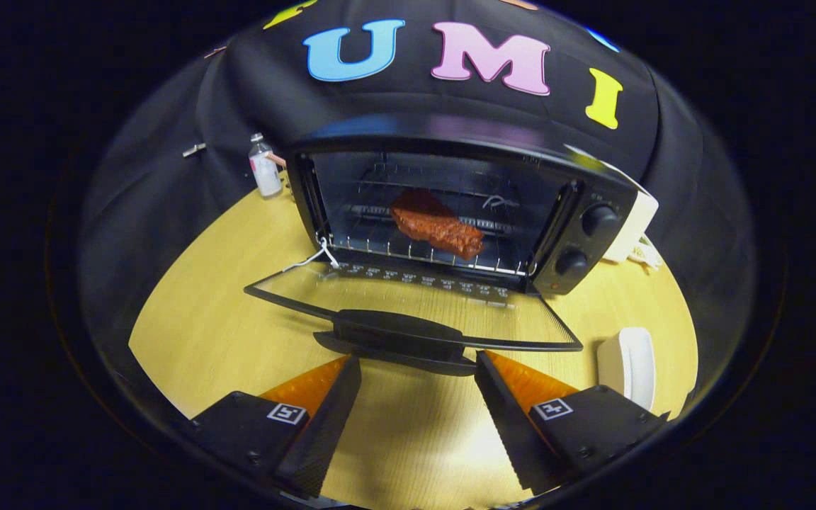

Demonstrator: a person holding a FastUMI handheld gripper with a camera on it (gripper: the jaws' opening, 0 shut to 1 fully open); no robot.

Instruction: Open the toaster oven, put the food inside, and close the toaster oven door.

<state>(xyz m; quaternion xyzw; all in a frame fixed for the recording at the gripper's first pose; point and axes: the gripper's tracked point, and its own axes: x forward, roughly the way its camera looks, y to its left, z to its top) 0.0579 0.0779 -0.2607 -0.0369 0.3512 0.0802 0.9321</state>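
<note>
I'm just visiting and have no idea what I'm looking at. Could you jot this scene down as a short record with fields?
Setting: wooden table in a booth
Toaster oven: door folded down flat, open
Food: reddish-brown piece lying on the wire rack inside
Door handle: just ahead of the tongs
Tongs: open, holding nothing
Nearby: small bottle beside the oven, white dish by the door's corner
Left to do: close the door
</note>
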